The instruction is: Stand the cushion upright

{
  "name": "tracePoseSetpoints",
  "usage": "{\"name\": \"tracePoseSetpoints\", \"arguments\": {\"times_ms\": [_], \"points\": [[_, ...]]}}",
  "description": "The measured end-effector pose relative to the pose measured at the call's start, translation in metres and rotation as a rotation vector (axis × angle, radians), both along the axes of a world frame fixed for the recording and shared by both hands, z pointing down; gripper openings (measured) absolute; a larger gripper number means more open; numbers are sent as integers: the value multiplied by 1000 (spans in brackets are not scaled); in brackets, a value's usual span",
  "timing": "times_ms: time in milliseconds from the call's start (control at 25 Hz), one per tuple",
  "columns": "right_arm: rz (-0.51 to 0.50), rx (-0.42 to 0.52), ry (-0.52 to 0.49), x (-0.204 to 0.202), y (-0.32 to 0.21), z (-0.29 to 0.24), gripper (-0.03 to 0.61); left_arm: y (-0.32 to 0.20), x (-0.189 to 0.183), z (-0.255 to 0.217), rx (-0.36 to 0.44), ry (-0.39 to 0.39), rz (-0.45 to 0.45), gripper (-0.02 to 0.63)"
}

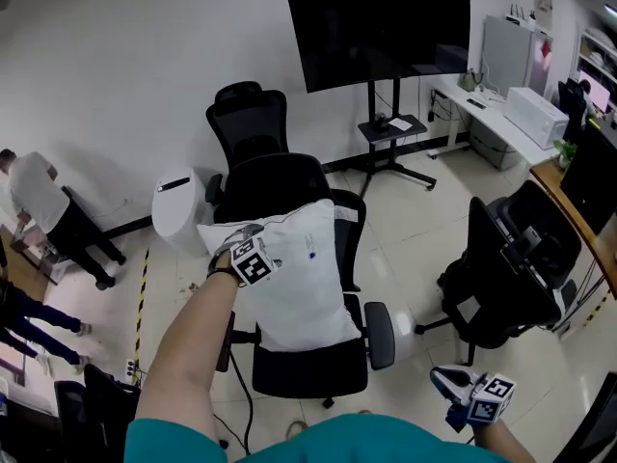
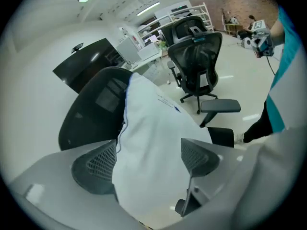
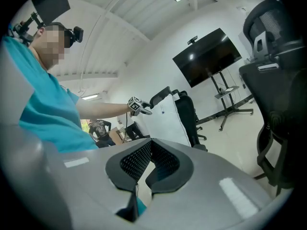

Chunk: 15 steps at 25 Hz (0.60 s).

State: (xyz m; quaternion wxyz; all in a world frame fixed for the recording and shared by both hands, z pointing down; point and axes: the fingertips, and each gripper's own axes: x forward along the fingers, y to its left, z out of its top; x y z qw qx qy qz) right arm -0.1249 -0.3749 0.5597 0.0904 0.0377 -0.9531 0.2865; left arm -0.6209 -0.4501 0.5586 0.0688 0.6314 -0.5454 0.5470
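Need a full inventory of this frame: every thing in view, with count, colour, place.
white fabric cushion: 1, white, upright on the middle chair's seat, leaning on its backrest
black mesh office chairs: at least 3, black; middle, by the wall, right
large black screen on a wheeled stand: 1, black, back wall
white round bin: 1, white, left of the chairs
white desk: 1, white, right rear
bystanders: 2, partly visible, far left
left gripper: 1, grey, open, cushion between its jaws
right gripper: 1, grey, shut, empty, lower right
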Motion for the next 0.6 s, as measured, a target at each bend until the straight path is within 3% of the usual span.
{"name": "tracePoseSetpoints", "arguments": {"times_ms": [120, 320, 440, 520, 600], "points": [[-70, 34, 13, -3, -2, -3, 3, 24, 1, -42, 172, 82, -104, 417], [-242, 78, -61, -46, -16, -17, 3, 130, 30, -114, 572, 506, -324, 403], [-325, 105, -85, -62, -13, -27, 3, 197, 79, -126, 738, 701, -362, 394], [-373, 115, -108, -72, 0, -35, 3, 241, 114, -127, 817, 793, -368, 359], [-424, 131, -131, -84, 20, -45, 3, 287, 142, -129, 918, 870, -382, 242]]}}
